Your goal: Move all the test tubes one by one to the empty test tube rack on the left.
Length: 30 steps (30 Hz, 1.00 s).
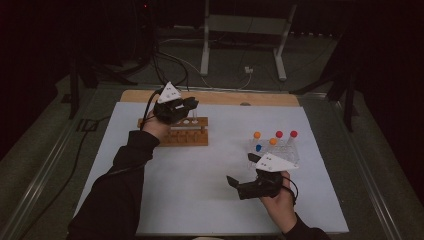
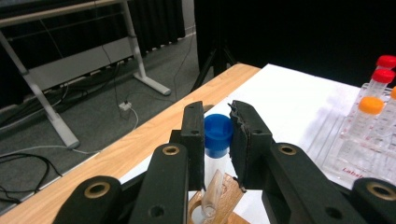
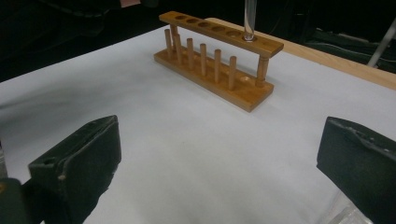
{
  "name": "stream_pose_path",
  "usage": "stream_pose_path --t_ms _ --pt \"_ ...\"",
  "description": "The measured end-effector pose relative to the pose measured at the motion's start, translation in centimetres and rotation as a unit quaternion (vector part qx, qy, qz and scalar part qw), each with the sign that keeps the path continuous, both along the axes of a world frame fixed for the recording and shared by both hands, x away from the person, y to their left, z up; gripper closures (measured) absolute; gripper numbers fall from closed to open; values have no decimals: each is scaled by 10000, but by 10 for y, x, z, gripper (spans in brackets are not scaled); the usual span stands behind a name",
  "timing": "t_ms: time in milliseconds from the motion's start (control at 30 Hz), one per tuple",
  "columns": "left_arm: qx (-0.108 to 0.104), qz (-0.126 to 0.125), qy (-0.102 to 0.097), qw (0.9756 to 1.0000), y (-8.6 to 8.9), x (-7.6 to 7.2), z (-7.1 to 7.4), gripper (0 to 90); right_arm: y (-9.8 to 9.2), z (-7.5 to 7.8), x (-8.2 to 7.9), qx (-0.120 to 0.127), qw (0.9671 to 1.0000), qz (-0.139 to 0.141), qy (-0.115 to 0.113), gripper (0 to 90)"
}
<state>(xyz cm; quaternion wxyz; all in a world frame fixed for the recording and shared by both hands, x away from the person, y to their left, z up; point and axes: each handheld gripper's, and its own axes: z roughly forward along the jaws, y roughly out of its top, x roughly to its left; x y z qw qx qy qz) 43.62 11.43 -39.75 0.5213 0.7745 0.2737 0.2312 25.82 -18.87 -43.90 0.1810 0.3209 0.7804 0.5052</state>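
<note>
We find left gripper [image 2: 217, 135] clamped on blue-capped tube [image 2: 218, 134], tube's lower end in end hole of wooden rack [image 3: 219, 58] at table's far left. Right gripper [image 3: 219, 158] spread wide, holding nothing, above white mat [image 1: 200, 180] beside clear rack [image 1: 280, 150] of capped tubes.

High view: fixed overhead on the person's side, facing forward and down, far enough to take in the whole surface [image 1: 200, 200] plus floor behind. Left gripper view: rides the left gripper [image 1: 187, 106], very close, looking along it past the far surface edge toward the clear rack [image 2: 369, 149]. Right gripper view: low, near the surface, facing the wooden rack [image 3: 219, 70]. Wooden rack shared with the high view [image 1: 182, 134].
</note>
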Motion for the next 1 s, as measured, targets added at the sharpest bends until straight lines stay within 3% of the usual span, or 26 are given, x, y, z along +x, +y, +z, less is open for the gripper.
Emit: stream_pose_path --t_ms 500,1000 --pt "48 156 406 9990 -5 10 -36 774 -2 0 0 2 10000 12 31 0" --pt "48 213 613 9979 -6 13 -55 772 -3 0 -1 10 10000 18 48 0"
